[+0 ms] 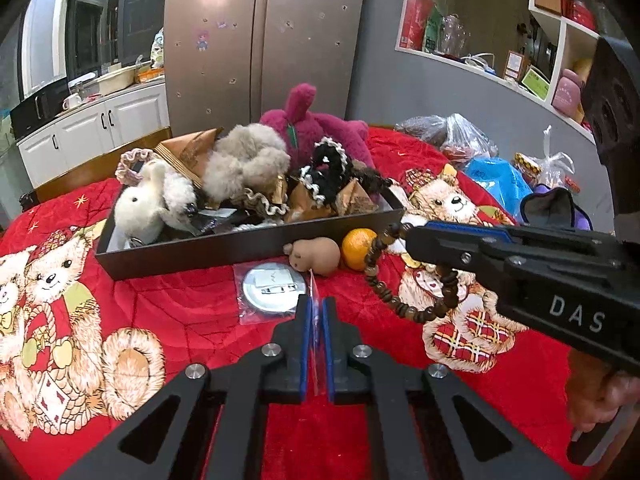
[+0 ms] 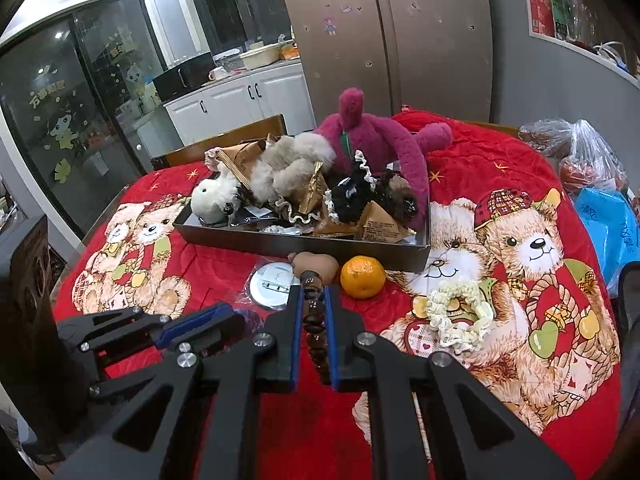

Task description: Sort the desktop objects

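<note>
My left gripper (image 1: 317, 308) is shut on the clear plastic bag's corner (image 1: 314, 292); the bag holds a round silver badge (image 1: 274, 288) and lies on the red cloth. My right gripper (image 2: 313, 300) is shut on a brown bead bracelet (image 2: 314, 320) and holds it above the cloth; in the left wrist view the bracelet (image 1: 400, 304) hangs in a loop from its tips (image 1: 404, 236). A black tray (image 1: 200, 250) full of plush toys and scrunchies stands behind. A brown squishy toy (image 1: 316, 256) and an orange (image 1: 358, 248) lie against its front wall.
A cream lace scrunchie (image 2: 456, 312) lies on the cloth to the right. Plastic bags (image 1: 472, 140) and a blue bag (image 2: 608, 228) crowd the table's right edge. A wooden chair back (image 2: 224, 140) stands behind the table.
</note>
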The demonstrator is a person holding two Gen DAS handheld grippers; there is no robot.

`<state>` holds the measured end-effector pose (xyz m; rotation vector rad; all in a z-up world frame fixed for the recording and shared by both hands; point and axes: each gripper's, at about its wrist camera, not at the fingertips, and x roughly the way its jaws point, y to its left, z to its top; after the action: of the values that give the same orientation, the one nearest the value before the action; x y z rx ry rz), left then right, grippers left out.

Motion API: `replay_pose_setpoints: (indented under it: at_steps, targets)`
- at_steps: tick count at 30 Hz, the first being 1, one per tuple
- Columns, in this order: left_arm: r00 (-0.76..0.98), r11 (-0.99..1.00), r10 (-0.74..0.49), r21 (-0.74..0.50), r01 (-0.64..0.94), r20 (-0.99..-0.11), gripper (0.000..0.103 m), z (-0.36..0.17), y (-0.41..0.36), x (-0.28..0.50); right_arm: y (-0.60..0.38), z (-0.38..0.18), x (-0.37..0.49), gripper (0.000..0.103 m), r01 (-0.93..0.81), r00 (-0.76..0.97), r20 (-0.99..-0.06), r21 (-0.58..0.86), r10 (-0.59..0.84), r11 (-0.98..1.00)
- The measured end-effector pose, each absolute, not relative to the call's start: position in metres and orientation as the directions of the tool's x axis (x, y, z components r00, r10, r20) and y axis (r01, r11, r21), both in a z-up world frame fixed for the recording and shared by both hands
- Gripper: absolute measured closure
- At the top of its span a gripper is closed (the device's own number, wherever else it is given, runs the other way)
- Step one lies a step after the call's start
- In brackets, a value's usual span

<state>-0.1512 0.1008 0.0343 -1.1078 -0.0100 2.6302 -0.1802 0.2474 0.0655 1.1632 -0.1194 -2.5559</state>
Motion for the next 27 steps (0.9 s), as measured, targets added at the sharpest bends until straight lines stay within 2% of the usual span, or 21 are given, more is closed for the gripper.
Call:
replay_pose_setpoints:
  at_steps: [27]
  targets:
    - [-0.713, -0.967, 0.253, -0.141, -0.215, -0.654, 0.098, 0.065, 0.061, -0.154, 0.24, 0.078, -0.173, 0.092, 0.313, -0.62, -0.689, 0.221, -0.375, -0.924]
